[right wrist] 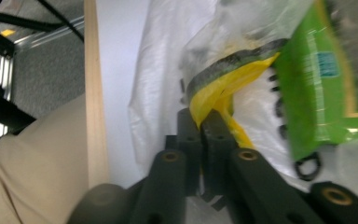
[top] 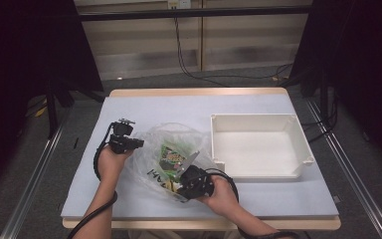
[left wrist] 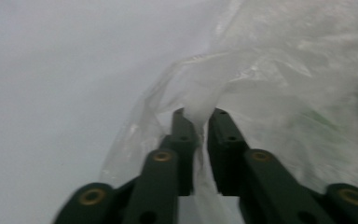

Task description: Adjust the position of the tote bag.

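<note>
Both jaws on plastic bag (top: 171, 149)

A thin, crinkled clear plastic bag (top: 171, 137) lies on a matt pale-grey tabletop (top: 144, 107) edged in light wood. Inside it, a glossy green foil packet (right wrist: 328, 79) and a smooth yellow plastic wrapper (right wrist: 216, 93). Alongside, a white moulded plastic tray (top: 258, 149), smooth, slightly sheened.
</note>
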`<state>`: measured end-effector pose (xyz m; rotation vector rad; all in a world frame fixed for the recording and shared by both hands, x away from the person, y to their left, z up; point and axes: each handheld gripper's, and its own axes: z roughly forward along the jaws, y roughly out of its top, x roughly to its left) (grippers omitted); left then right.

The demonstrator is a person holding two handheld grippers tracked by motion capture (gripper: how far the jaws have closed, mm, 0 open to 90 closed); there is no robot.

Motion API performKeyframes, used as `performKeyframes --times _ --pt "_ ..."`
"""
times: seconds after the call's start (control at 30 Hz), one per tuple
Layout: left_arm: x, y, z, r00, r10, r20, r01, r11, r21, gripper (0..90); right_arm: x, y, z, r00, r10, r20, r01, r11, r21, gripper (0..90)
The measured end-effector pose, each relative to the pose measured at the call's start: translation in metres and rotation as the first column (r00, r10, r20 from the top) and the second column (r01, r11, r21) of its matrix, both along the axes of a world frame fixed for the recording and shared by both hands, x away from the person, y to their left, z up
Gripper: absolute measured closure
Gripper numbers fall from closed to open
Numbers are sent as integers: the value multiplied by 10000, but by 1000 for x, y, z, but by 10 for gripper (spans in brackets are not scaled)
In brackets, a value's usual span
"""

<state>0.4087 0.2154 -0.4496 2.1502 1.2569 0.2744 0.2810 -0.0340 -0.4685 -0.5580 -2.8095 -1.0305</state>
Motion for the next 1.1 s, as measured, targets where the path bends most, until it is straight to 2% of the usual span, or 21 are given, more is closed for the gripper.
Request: performKeyframes --times 0.07,0.1,0.17,0.2,0.3,0.33,0.43,0.5,0.53,0.57,0.6,0.7,0.73,0.8,0.87,0.93,1.0,1.03,1.1 --pt "-6 -2 7 9991 -420 45 421 9991 -12 728 2 -2 5 9996 -266 46 266 9996 74 809" --pt "-9 -2 11 9976 -675 127 674 9977 45 683 3 -4 8 9996 -218 161 217 9997 80 798" --pt "-16 -4 19 9960 -889 -37 887 9955 -341 620 4 -7 14 9991 -361 221 360 9993 46 752" --pt "-19 -3 23 9934 -1149 13 1149 9933 -134 581 5 -7 17 9985 -427 349 427 9991 4 740" --pt "-30 -6 35 9915 -1250 365 1253 9921 -66 467 6 -10 25 9971 -514 556 521 9986 -104 697" --pt "-33 -7 39 9924 -1169 392 1179 9927 -244 432 5 -10 27 9956 -659 670 670 9976 -148 677" --pt "-44 -10 47 9899 -1324 504 1334 9909 -173 421 7 -12 33 9938 -807 759 819 9966 -124 685" --pt "-51 -13 51 9844 -1673 542 1672 9859 52 421 9 -12 36 9931 -924 727 928 9957 -17 684" --pt "-54 -15 51 9844 -1659 595 1657 9861 77 411 10 -12 38 9932 -882 766 887 9961 -24 681" --pt "-58 -17 52 9816 -1804 627 1794 9836 212 402 10 -11 40 9929 -913 759 914 9958 17 682" --pt "-62 -18 52 9798 -1877 682 1871 9822 162 403 11 -10 41 9931 -913 737 918 9958 -33 681" --pt "-68 -21 50 9777 -1886 921 1846 9815 499 387 15 -6 43 9941 -844 687 845 9964 18 674" --pt "-68 -21 47 9791 -1827 892 1803 9830 335 385 16 -4 44 9942 -891 602 887 9960 80 663" --pt "-66 -20 42 9804 -1823 747 1792 9827 467 372 19 1 44 9949 -897 458 891 9959 168 623" --pt "-65 -18 38 9817 -1780 683 1759 9838 353 376 20 8 44 9929 -1118 408 1114 9937 114 575" --pt "-63 -17 35 9843 -1654 617 1638 9860 304 377 23 15 44 9933 -1093 371 1085 9938 242 556" --pt "-61 -14 32 9850 -1633 560 1617 9863 318 388 25 22 41 9919 -1240 292 1236 9922 155 515" --pt "-60 -13 32 9839 -1745 392 1733 9844 305 390 27 25 38 9919 -1241 285 1238 9922 117 514" --pt "-60 -12 29 9843 -1715 415 1699 9847 395 391 31 29 32 9874 -1573 141 1575 9874 -118 519"
